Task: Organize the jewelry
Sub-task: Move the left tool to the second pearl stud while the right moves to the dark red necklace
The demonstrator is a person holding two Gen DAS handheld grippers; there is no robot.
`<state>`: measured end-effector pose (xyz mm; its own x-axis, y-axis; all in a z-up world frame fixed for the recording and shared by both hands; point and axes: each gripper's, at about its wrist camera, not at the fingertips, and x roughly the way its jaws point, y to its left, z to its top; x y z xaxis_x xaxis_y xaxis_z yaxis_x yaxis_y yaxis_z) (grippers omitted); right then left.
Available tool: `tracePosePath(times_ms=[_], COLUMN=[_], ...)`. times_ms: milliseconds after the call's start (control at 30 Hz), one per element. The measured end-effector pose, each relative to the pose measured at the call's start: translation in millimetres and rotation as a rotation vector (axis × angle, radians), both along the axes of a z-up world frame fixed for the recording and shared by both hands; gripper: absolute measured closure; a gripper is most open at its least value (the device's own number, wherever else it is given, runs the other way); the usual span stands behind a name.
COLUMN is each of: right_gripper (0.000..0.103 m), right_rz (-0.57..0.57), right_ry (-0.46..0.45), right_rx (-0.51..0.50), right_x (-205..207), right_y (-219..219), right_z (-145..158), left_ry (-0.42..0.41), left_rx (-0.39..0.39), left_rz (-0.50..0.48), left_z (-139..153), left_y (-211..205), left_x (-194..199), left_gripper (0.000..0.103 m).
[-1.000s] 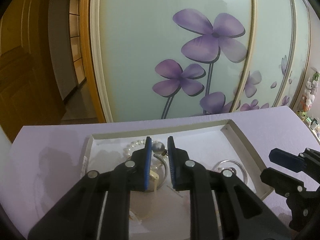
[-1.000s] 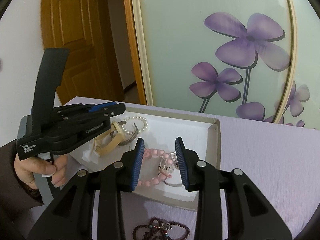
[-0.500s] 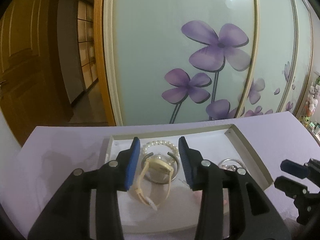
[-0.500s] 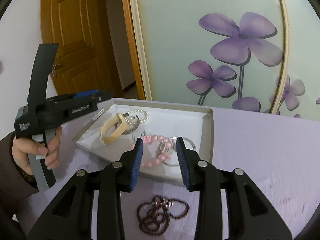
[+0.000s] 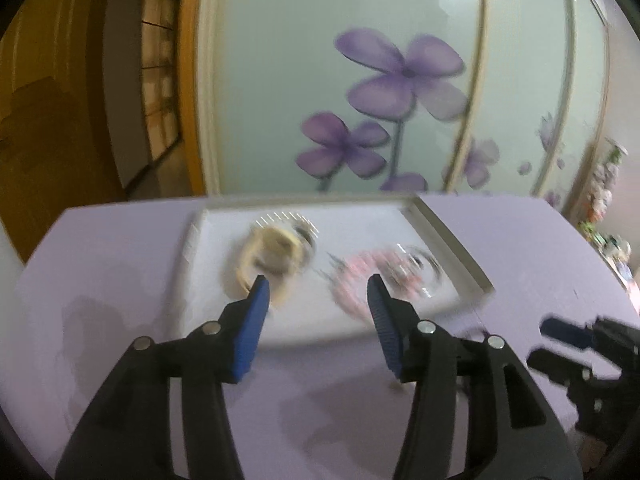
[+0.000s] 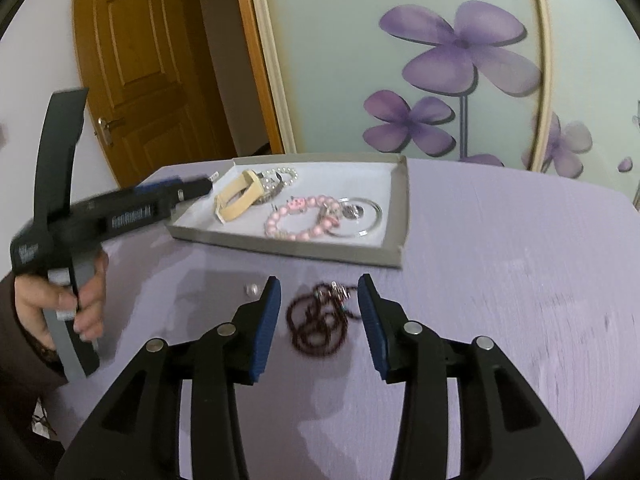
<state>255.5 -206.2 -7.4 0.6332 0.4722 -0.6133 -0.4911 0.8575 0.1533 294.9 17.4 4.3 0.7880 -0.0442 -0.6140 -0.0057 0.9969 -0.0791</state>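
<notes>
A grey tray (image 6: 288,246) with a white lining holds a cream watch (image 6: 236,200), a pearl bracelet (image 6: 286,172), a pink bead bracelet (image 6: 304,216) and a silver bangle (image 6: 360,216). A dark bead necklace (image 6: 320,320) lies bunched on the purple tabletop in front of the tray. My right gripper (image 6: 319,280) hovers over it with its jaws opening, the pads apart from the beads. My left gripper (image 5: 317,284) is just in front of the tray (image 5: 448,240), jaws opening and nothing between them. The left wrist view is blurred; the watch (image 5: 264,256) lies beyond the fingertips.
A small clear bead (image 6: 251,289) lies on the tabletop left of the necklace. A person's hand (image 6: 84,304) holds the left gripper (image 6: 196,189) at the tray's left end. A sliding door painted with flowers (image 6: 460,48) stands behind the table, and a wooden door (image 6: 132,60) at the left.
Both grippers have drawn back from the tray toward the table's front. The left jaws have spread, leaving the cream watch in the tray. The dark necklace now shows between the right fingers.
</notes>
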Motion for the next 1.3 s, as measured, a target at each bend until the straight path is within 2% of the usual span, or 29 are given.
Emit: tracePosePath(times_ms=[200,400,600,700,800,1000,1100,1200,1300], right_gripper=[0.057,0.056,0.056,0.056,0.056,0.056,0.048,0.046,0.032], right_rz=[-0.032,-0.043,-0.04,-0.04,-0.039,-0.025,-0.013,0.013,0.034], right_ry=[-0.001,-0.01,0.001,0.004,0.006,0.025,0.039,0.05,0.066], right_rx=[0.022,0.033,0.039,0.038,0.037,0.022,0.007,-0.022,-0.058], right_x=[-7.0,-4.3,-2.3,-2.0,-2.1,-2.7,-0.6,1.4,4.6], right_y=[-17.3,-27.6,-28.7,-29.2,-27.6,-19.0,-12.8,-1.7,12.0], right_z=[3.3,6.6,2.8,1.9,2.2,0.0,-3.7,-9.3,-15.4], left_ry=[0.111,0.195,0.232,0.243,0.244,0.241,0.237,0.223,0.204], left_rx=[0.027,0.052,0.048,0.059,0.082,0.069,0.057,0.057,0.051], left_rz=[-0.085,-0.099,-0.101,-0.103,-0.106,-0.102,-0.078,-0.046,-0.015], left_z=[-29.3,-48.3,-56.5,-58.9,-59.9,-59.3,-58.3,-54.7,-48.8], left_y=[-38.9,-56.0,-57.2,-61.3,-64.8,-63.9,-52.9,-37.9,-20.3], left_x=[-6.8,3.3,9.9,12.7,12.7,12.5,12.2,10.8,8.4], left_gripper=[0.052,0.062,0.072,0.074,0.083,0.083,0.083,0.083,0.083])
